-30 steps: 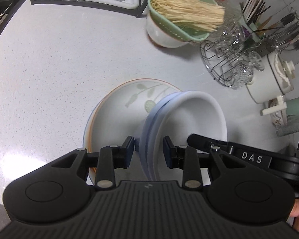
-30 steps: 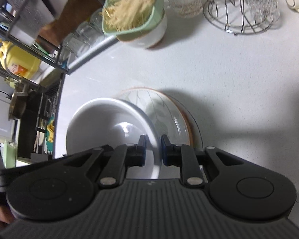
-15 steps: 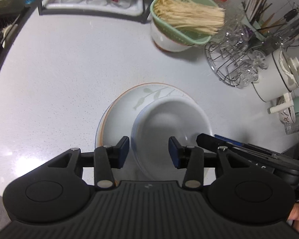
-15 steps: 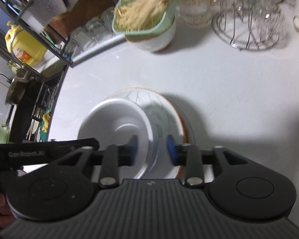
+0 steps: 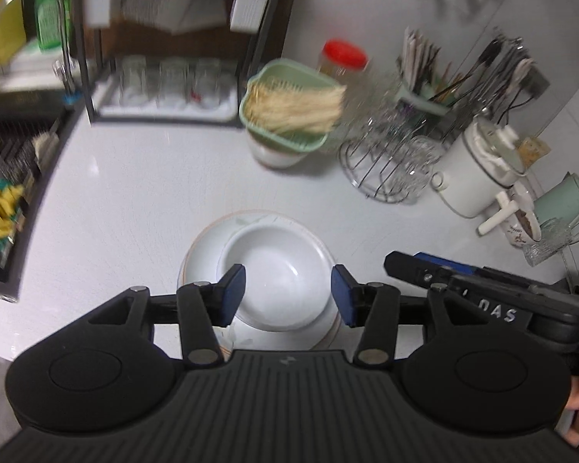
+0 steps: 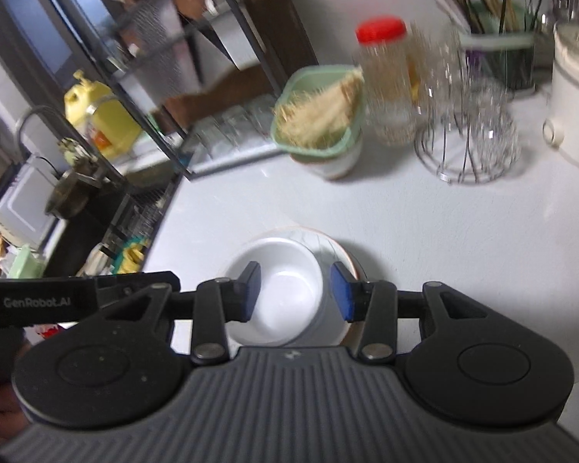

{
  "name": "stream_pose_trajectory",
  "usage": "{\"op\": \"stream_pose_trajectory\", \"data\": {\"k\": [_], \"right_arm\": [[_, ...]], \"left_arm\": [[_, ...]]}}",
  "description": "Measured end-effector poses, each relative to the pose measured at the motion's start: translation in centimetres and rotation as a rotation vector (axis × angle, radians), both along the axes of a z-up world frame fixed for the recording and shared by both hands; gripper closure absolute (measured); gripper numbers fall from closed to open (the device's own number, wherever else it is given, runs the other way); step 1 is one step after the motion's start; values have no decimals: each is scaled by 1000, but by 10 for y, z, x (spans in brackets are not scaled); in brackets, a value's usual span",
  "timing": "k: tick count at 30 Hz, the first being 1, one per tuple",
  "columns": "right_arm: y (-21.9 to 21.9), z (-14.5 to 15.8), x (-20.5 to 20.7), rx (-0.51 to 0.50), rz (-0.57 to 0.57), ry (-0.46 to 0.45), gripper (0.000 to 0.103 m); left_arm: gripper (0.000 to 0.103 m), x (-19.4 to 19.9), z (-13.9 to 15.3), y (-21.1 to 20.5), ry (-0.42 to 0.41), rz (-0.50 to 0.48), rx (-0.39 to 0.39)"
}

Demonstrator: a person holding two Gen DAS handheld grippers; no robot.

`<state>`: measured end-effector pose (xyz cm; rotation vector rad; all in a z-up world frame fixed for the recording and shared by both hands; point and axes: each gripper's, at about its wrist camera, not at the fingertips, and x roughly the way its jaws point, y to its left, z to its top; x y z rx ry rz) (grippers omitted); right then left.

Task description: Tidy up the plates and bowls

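Note:
A white bowl (image 5: 280, 281) sits upright inside a wider plate (image 5: 200, 247) with an orange rim on the white counter. My left gripper (image 5: 288, 295) hovers above them, its jaws opening, and its blue pads stand clear of the bowl's sides. In the right wrist view the same bowl (image 6: 285, 289) lies on the plate (image 6: 334, 247), below my right gripper (image 6: 295, 295). That gripper is open and holds nothing. Both grippers point down at the stack from above.
A green colander of pale sticks (image 5: 289, 115) rests on a white bowl behind. A wire glass rack (image 5: 390, 166), a white pot (image 5: 478, 169) and a utensil holder (image 5: 424, 85) stand at the right. A dish rack (image 5: 166, 85) is at the back, the sink (image 5: 11, 177) at the left.
Both grippers let go of the bowl, opened and rose away from it. The bowl went from tilted on its edge to lying flat in the plate.

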<state>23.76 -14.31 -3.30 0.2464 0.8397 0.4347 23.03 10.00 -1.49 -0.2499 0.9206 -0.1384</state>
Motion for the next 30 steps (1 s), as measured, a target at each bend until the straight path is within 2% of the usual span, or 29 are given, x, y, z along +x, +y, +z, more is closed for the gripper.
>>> {"op": "stream_pose_trajectory", "data": {"k": [4,9,11,13,15,17,22,30], "right_arm": [[-10,26,-32,18,6,-88,59],[-23,46,-76,27,3,-162,59],[-28,50,-94,31,-5,-180,59],[-34,53,-110,34,-9,-199,59],[-39,54,-126,30,-9,-219,48],[-43,53,-141,29,-14,-243,17],[-52,46,-172,5,-58,-263,15],[-54,43,-206,-21,-83,-313,15]], "left_arm": [[42,-44,26,-8,-62,7,-6],[39,-98,46,-20,-115,21,16],[35,-119,50,-23,-129,34,17],[22,-140,53,-27,-158,29,43],[11,-159,54,-32,-183,38,70],[6,-177,53,-36,-203,47,85],[4,-208,44,-41,-187,59,123],[4,-231,37,-34,-192,75,124]]}}
